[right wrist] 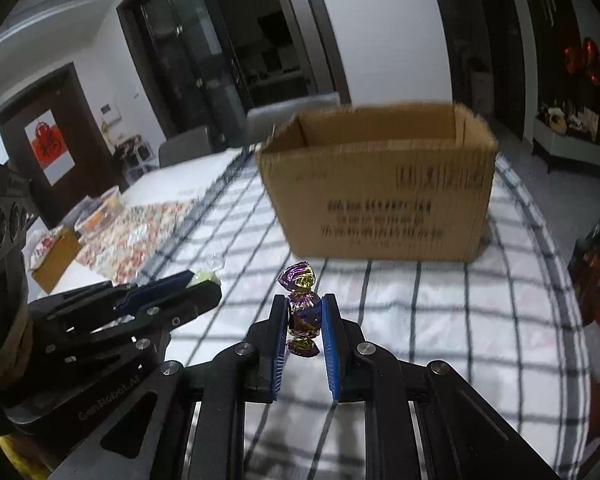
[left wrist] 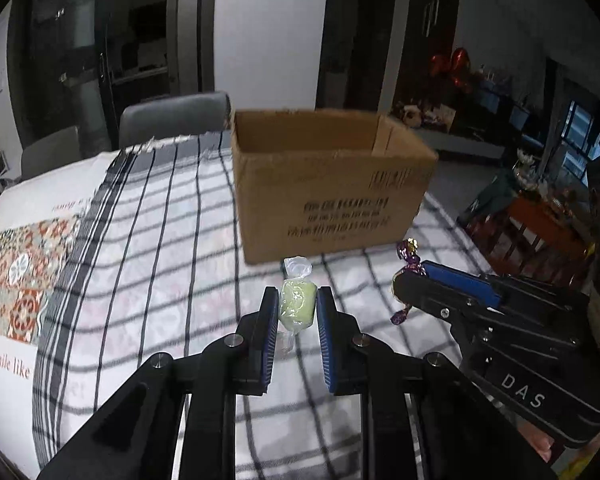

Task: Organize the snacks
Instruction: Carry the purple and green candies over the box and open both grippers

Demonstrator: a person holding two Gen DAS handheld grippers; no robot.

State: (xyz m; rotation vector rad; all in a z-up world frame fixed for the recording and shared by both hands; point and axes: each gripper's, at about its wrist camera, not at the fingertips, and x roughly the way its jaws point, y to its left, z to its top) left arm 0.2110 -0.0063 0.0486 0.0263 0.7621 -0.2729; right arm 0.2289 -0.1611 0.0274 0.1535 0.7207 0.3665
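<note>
Left gripper (left wrist: 298, 304) clamped on 1 green candy (left wrist: 297, 305), right gripper (right wrist: 305, 316) pinching 1 purple candy (right wrist: 303, 312); 1 cardboard box (left wrist: 332, 196) mid-frame w/ top open.

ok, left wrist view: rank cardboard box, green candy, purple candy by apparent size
1. cardboard box, by far the largest.
2. green candy, held in the left gripper.
3. purple candy, held in the right gripper, which partly hides it, so 2 versus 3 is unsure.
</note>
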